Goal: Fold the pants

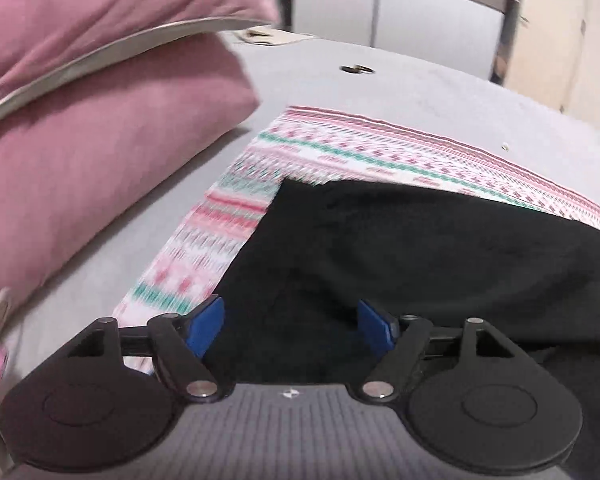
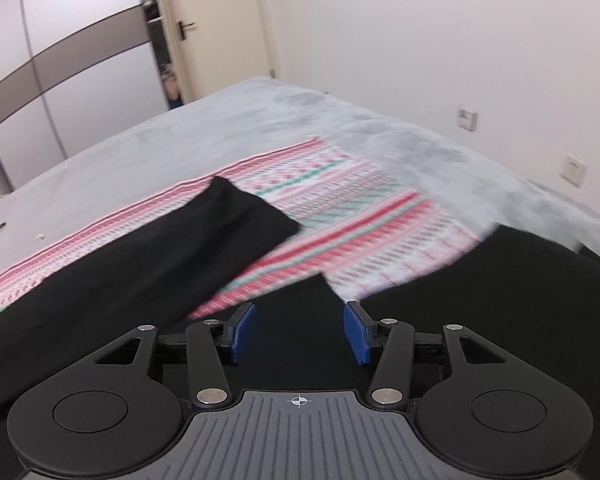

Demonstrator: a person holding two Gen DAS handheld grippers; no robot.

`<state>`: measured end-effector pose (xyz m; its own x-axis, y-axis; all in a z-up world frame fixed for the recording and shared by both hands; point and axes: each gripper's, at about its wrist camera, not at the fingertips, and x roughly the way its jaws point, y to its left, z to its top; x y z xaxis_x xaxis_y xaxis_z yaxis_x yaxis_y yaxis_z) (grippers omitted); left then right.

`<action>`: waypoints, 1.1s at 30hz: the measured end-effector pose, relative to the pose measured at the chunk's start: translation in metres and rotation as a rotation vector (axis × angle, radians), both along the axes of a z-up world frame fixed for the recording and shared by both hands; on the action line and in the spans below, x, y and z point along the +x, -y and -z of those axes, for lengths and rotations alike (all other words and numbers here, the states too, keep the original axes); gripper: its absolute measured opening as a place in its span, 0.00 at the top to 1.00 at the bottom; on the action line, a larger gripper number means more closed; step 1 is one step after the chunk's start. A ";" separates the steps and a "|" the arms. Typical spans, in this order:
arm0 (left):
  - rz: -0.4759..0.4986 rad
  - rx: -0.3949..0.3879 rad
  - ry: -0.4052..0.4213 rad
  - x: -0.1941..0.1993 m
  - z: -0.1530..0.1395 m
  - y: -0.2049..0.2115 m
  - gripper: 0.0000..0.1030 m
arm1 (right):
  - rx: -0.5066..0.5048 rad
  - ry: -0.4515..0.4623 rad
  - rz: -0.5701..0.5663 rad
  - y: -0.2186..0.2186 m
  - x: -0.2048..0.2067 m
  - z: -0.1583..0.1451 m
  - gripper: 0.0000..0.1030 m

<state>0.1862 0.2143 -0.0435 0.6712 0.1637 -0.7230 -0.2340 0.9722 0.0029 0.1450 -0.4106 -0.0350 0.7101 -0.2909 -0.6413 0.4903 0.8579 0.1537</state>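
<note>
1. The black pants (image 1: 420, 260) lie on a patterned pink, white and green cloth (image 1: 340, 148) spread over a grey bed (image 1: 400, 88).
2. The right wrist view shows what the left does not: one pant leg (image 2: 204, 236) runs toward 11 o'clock and ends in a square hem on the cloth, and a second dark mass (image 2: 520, 280) sits at 3 o'clock with patterned cloth (image 2: 380, 232) showing between them.
3. The left wrist view alone shows two pink pillows (image 1: 100, 120) at 10 o'clock, close to the cloth's edge.
4. Bare grey bed lies beyond the cloth's far edge at 12 o'clock in both views.
5. The left gripper (image 1: 292, 326) has its blue fingers (image 1: 208, 330) apart over black fabric; whether they touch it I cannot tell.
6. The right gripper (image 2: 300, 332) has its fingers (image 2: 358, 334) apart too, over a pointed corner of black fabric, gripping nothing.
</note>
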 end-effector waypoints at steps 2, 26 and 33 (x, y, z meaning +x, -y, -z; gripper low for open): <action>0.045 0.057 -0.018 0.024 -0.002 0.011 0.05 | -0.001 -0.026 -0.042 -0.002 0.027 -0.003 0.46; 0.278 0.197 -0.149 0.212 0.066 0.052 0.00 | -0.002 -0.266 -0.180 -0.011 0.317 0.034 0.26; 0.350 0.218 -0.156 0.223 0.078 0.042 0.00 | -0.056 -0.246 -0.107 0.017 0.358 0.048 0.27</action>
<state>0.4089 0.1718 -0.1217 0.5990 0.1064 -0.7937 0.1284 0.9655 0.2264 0.5032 -0.4271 -0.0831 0.5632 -0.2624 -0.7836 0.4135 0.9105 -0.0077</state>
